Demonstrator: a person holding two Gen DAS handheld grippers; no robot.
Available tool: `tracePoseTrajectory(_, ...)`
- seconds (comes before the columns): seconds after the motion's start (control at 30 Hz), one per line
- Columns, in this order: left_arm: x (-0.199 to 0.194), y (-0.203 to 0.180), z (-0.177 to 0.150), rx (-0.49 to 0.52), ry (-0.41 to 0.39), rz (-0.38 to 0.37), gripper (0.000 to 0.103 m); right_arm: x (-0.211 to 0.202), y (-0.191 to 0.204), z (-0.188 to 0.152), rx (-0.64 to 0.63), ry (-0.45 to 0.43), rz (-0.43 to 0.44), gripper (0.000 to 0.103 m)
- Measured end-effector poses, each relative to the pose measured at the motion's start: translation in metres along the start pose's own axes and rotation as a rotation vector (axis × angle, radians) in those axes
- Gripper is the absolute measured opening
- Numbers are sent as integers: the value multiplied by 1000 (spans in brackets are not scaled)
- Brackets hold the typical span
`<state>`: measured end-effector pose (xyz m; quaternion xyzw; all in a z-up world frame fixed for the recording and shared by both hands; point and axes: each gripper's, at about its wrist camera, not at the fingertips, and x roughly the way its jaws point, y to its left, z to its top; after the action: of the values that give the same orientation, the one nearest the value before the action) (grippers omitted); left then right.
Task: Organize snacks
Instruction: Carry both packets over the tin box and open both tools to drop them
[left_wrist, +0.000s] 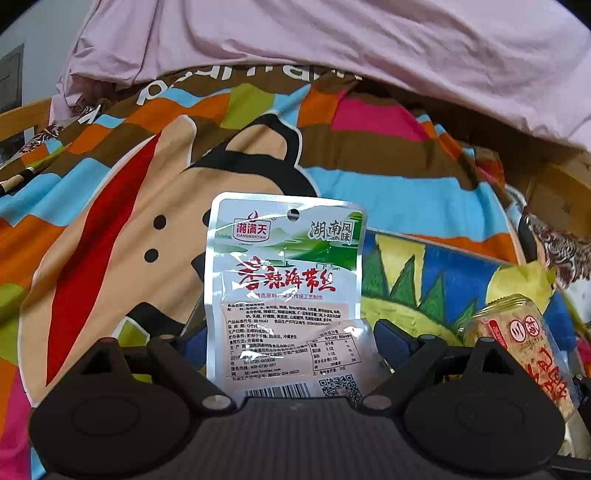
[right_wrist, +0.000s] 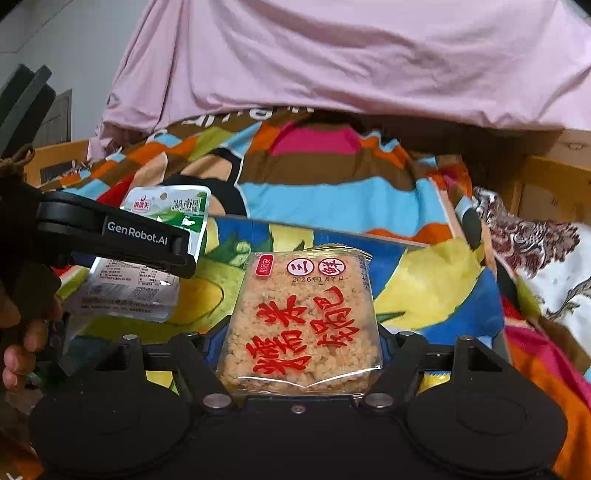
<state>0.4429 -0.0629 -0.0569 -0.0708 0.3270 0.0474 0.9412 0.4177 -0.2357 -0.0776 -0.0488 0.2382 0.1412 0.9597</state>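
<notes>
A white and green seaweed snack packet (left_wrist: 284, 280) stands upright between the fingers of my left gripper (left_wrist: 291, 343), which is shut on its lower half. A clear square packet of golden rice cracker with red characters (right_wrist: 303, 325) lies between the fingers of my right gripper (right_wrist: 299, 343), which is shut on it. The right wrist view shows the seaweed packet (right_wrist: 166, 210) held off the bed to the left, under a black left finger (right_wrist: 136, 236). The cracker packet (left_wrist: 532, 354) shows at the right edge of the left wrist view.
Both packets hang over a flat blue, yellow and green printed panel (right_wrist: 424, 295) lying on a colourful cartoon bedsheet (left_wrist: 110, 240). A pink quilt (right_wrist: 332, 55) is bunched at the back. Wooden bed rails (right_wrist: 554, 184) flank the sides. A hand (right_wrist: 14, 354) grips the left tool.
</notes>
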Motion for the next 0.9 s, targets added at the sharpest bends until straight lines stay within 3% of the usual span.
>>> tracePoseTrajectory(0.23,8,-6,-6,13,47,9,92,2,3,-1,-18,10,-4,74)
tracePoseTrajectory(0.27,9,-5,-6,7,52,9,82,2,3,0,-22,14,-2,74)
tracePoseTrajectory(0.4,13,1,-6,-40,80,-13,80,2,3,1,-18,9,2,79)
tracePoseTrajectory(0.67,2,8,-9,-109,60,-40,87,-13,2,8,-7,-40,-1,86)
tracePoseTrajectory(0.8,-18,12,-6,-153,8,-59,94,-35,-1,17,20,-104,-19,97)
tracePoseTrajectory(0.9,-40,14,-1,-168,-42,-65,99,-57,-5,24,48,-150,-30,97)
